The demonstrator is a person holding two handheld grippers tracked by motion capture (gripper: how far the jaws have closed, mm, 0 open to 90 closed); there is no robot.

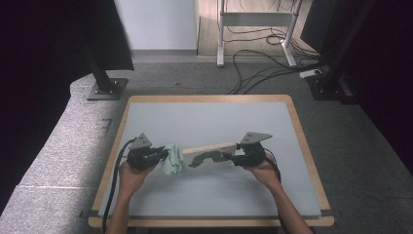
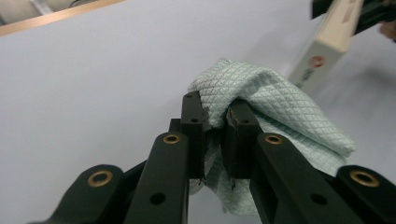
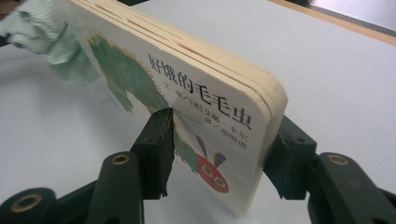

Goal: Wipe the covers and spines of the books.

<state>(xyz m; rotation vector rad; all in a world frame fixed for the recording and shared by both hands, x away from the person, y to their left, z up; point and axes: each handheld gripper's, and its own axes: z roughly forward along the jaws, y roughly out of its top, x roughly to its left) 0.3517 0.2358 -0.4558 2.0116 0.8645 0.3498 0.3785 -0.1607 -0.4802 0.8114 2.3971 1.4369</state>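
Note:
A thick board book (image 3: 196, 107) with a green caterpillar on its white cover is held on edge above the table, and my right gripper (image 3: 219, 154) is shut on its end (image 1: 214, 155). A pale green quilted cloth (image 2: 271, 98) is bunched between the jaws of my left gripper (image 2: 217, 123), which is shut on it. In the high view the cloth (image 1: 173, 159) hangs at the book's left end, with the left gripper (image 1: 163, 155) just left of it and the right gripper (image 1: 233, 155) at the book's right end. The book's far end (image 2: 322, 51) shows past the cloth.
The grey mat (image 1: 209, 122) covers the wooden table (image 1: 297, 117). Black cables trail from both grippers toward the front edge. Stands and floor cables (image 1: 263, 63) lie beyond the table's far side.

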